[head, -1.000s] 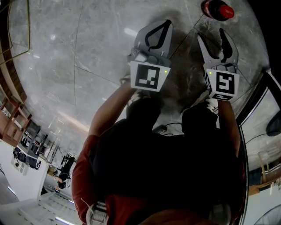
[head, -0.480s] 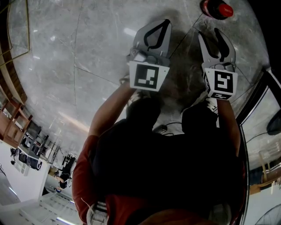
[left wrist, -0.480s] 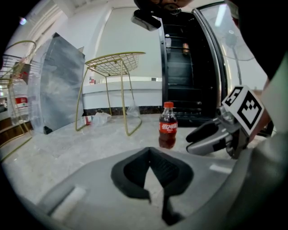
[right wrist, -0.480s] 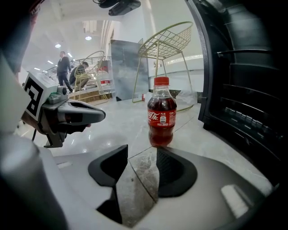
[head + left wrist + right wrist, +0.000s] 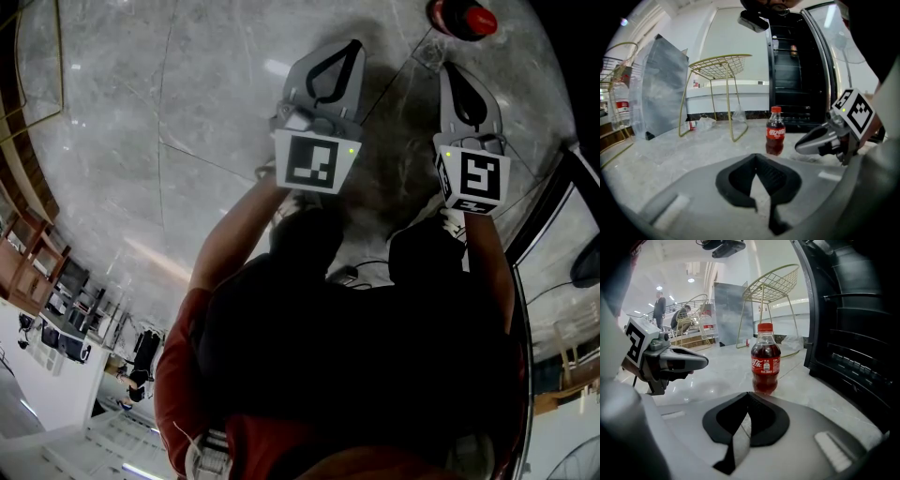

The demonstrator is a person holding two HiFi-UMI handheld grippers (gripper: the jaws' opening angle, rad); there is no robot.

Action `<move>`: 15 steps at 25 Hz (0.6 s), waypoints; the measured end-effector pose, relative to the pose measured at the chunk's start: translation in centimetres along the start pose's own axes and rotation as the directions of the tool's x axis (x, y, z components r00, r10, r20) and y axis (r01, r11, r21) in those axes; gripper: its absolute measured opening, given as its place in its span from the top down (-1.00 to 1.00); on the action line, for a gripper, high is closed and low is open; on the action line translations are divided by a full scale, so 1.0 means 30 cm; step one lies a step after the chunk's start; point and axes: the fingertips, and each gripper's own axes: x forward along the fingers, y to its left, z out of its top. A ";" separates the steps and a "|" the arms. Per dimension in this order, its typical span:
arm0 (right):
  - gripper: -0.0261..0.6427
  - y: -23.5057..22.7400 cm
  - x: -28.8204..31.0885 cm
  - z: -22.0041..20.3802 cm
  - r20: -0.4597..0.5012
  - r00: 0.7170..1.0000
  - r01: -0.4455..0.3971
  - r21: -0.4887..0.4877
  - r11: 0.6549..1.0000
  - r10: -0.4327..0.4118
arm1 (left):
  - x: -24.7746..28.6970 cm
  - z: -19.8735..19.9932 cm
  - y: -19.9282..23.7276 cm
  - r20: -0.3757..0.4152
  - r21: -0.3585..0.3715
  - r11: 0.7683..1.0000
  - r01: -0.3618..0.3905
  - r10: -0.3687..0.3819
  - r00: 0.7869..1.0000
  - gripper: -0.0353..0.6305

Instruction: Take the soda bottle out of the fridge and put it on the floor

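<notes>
Pale grey marble floor (image 5: pixel 187 112), glossy and crossed by thin tile seams, fills the head view. At the upper left of the left gripper view a gold wire chair (image 5: pixel 719 65) stands beside a leaning grey panel (image 5: pixel 663 89), before a white wall (image 5: pixel 736 33). Round ceiling lights (image 5: pixel 658 288) glow at the upper left of the right gripper view.

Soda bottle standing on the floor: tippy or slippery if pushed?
The soda bottle is tall, narrow and upright, so a high push would likely tip it. It looks nearly full, so probably heavyish. The polished floor may let it slide.
</notes>
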 end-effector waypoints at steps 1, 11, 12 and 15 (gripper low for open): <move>0.92 0.000 0.000 0.000 0.000 1.000 0.000 0.000 1.000 0.000 | 0.001 0.000 0.000 0.000 0.000 1.000 0.001 -0.001 1.000 0.90; 0.92 -0.043 -0.063 0.026 -0.018 1.000 0.025 0.096 0.995 -0.024 | -0.021 0.032 0.026 -0.035 -0.008 1.000 -0.008 0.008 0.999 0.89; 0.92 -0.054 -0.085 0.034 -0.025 0.999 0.036 0.110 0.993 -0.034 | -0.032 0.052 0.036 -0.042 -0.016 1.000 -0.017 0.016 0.999 0.90; 0.92 -0.084 -0.176 0.089 -0.053 0.996 0.077 0.110 0.991 -0.072 | -0.074 0.151 0.047 -0.052 -0.025 0.999 -0.020 0.018 0.998 0.89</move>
